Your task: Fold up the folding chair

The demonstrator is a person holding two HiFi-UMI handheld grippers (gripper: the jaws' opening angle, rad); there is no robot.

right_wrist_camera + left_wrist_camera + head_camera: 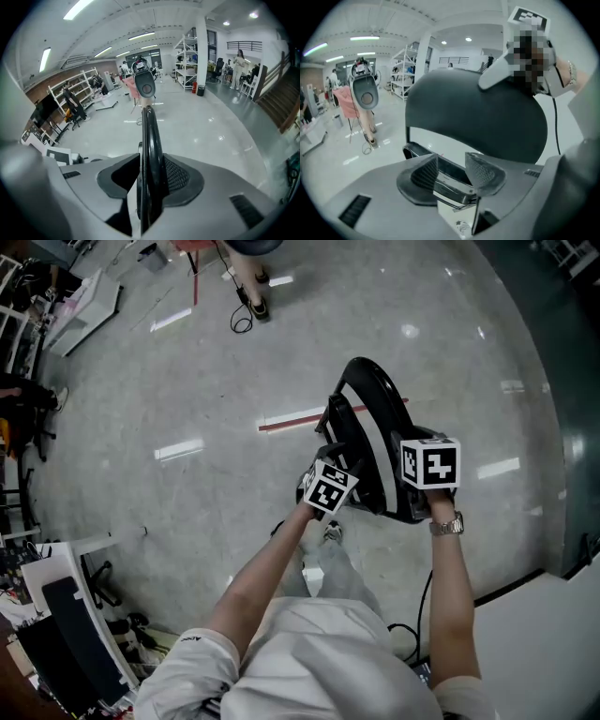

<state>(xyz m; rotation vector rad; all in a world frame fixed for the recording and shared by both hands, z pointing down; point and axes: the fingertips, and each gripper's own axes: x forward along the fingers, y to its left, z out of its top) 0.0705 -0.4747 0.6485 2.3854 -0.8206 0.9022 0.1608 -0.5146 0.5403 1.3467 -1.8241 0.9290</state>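
Note:
A black folding chair (370,427) stands on the grey floor in front of me, seen from above in the head view. My left gripper (336,470) is shut on the front edge of the chair's seat (447,174), whose black rim and chrome bar run between the pads. Above it rises the curved black backrest (478,117). My right gripper (419,479) is shut on the backrest's top rim (149,136), which runs upright between its fingers (180,176). In the left gripper view the right gripper (494,77) sits on the top of the backrest.
A red tape strip (291,420) lies on the floor beyond the chair. A person's legs and a cable (248,296) are farther off. White desks and black gear (66,615) crowd my near left. Shelving (187,51) and a device on a stand (364,91) stand at a distance.

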